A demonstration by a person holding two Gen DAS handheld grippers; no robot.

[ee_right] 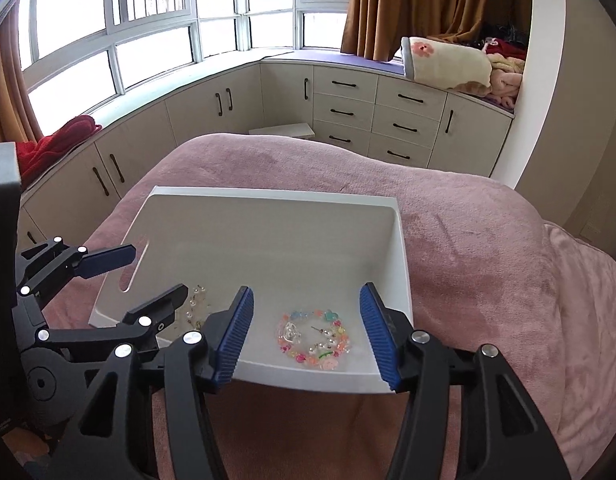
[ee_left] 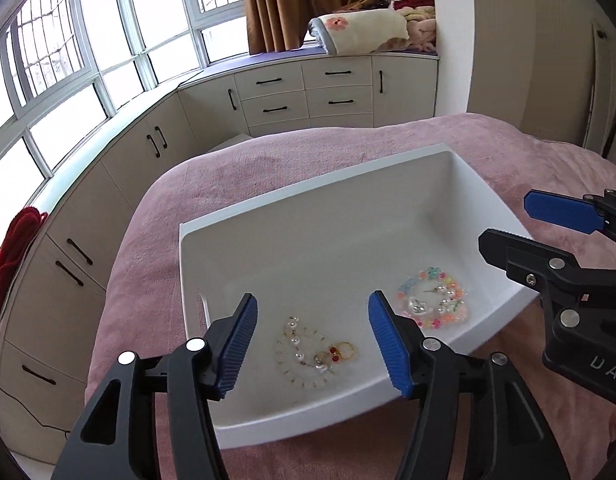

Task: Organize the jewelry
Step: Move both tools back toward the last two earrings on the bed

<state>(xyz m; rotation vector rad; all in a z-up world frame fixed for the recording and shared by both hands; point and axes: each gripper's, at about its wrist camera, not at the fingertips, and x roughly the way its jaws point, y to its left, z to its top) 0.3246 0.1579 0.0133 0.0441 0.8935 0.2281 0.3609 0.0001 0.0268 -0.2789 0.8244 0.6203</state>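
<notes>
A white tray lies on a pink bedspread; it also shows in the right wrist view. In it lie a pearl and gold chain piece with a red-stoned ring, partly hidden in the right wrist view, and a coloured bead bracelet with pearls and a clear charm, also in the right wrist view. My left gripper is open and empty above the pearl piece. My right gripper is open and empty above the bead bracelet; it also shows in the left wrist view.
The pink bedspread surrounds the tray. Cream cabinets with black handles run under the bay window beyond the bed. Folded blankets and a red cloth lie on the window seat.
</notes>
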